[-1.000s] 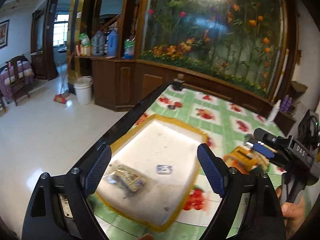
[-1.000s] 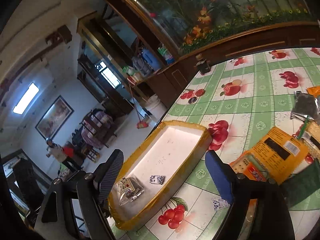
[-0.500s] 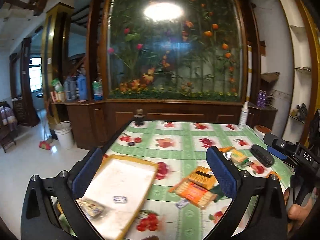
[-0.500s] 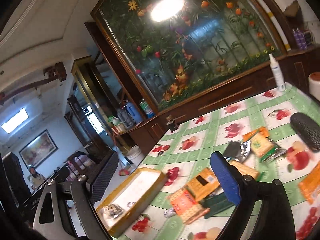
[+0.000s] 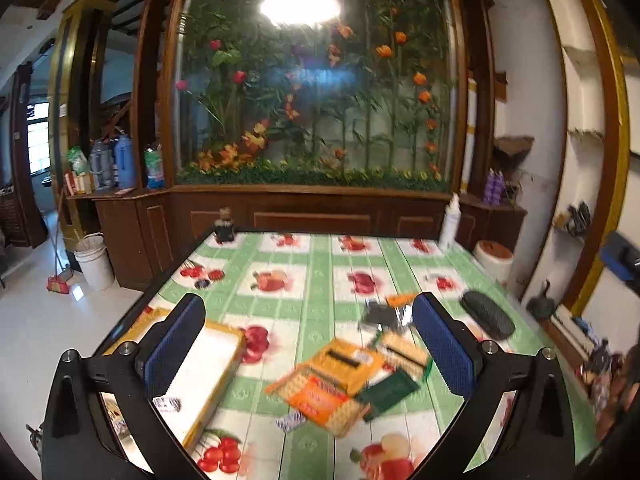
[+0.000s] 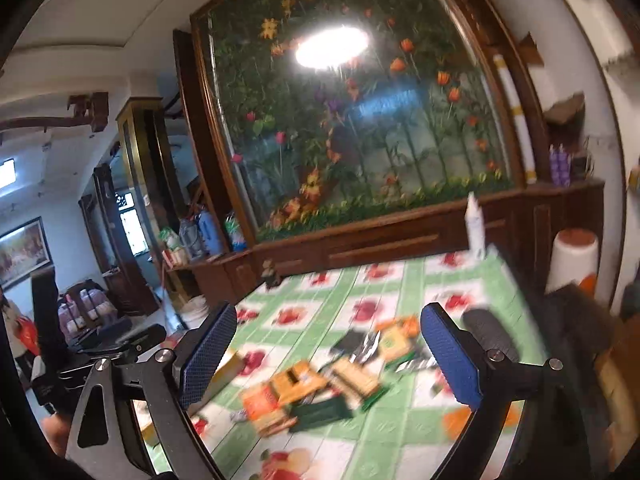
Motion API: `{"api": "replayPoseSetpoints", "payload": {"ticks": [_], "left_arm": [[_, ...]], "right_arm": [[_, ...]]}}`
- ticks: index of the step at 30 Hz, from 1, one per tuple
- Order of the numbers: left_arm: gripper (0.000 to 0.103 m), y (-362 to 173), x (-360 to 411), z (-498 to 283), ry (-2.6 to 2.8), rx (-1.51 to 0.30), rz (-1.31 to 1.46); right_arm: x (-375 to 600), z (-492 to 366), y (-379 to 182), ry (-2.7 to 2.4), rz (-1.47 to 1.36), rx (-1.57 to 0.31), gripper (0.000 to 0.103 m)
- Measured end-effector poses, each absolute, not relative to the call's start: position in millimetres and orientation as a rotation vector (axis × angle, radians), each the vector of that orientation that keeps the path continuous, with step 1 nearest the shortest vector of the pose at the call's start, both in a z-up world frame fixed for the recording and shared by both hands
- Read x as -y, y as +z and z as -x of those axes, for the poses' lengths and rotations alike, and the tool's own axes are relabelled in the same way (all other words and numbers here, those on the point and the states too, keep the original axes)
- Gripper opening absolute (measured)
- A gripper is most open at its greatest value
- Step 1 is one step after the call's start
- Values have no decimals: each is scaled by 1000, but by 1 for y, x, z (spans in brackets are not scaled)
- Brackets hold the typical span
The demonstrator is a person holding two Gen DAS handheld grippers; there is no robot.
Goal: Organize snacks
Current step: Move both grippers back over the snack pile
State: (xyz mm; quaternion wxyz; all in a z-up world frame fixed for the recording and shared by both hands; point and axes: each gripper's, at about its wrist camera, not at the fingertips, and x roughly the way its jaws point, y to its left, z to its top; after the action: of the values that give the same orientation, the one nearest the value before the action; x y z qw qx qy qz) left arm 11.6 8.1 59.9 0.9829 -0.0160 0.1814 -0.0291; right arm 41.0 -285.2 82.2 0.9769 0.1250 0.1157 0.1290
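**Jaws wide and empty above the snack pile**

Both jaws spread wide, nothing held: left gripper [image 5: 308, 344] and right gripper [image 6: 328, 356] raised over the surface [image 5: 320, 276]. Between picks, by the look of it; next, a descent onto one packet in the snack pile [image 5: 340, 380], then a carry to the yellow-rimmed tray [image 5: 208, 376] at left, already holding a small wrapped sweet [image 5: 166, 403]. Fruit-print green cloth; black case [image 5: 486, 314] just beyond; flower display [image 5: 316, 92] behind.
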Motion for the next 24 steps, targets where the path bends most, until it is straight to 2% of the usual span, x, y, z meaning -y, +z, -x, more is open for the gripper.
{"api": "replayPoseSetpoints", "payload": {"ticks": [2,4,11,17,24], "left_arm": [[103,57,-6,-26,-5,-402,5],[103,37,-2,-41,-11,-496,-29],[103,-49,11,-56,-58,-742,-81],[103,-80,-2,-59,-61,-832,-41],[103,-108,-4,-65,-86,-882,-69]], "right_arm": [[296,-38,99,226,-227,-194,102],[300,-44,96,206,-223,-217,102],[290,-99,-13,228,-321,-557,101],[302,-111,-61,137,-330,-720,101],[317,-97,-89,127,-350,-791,101]]}}
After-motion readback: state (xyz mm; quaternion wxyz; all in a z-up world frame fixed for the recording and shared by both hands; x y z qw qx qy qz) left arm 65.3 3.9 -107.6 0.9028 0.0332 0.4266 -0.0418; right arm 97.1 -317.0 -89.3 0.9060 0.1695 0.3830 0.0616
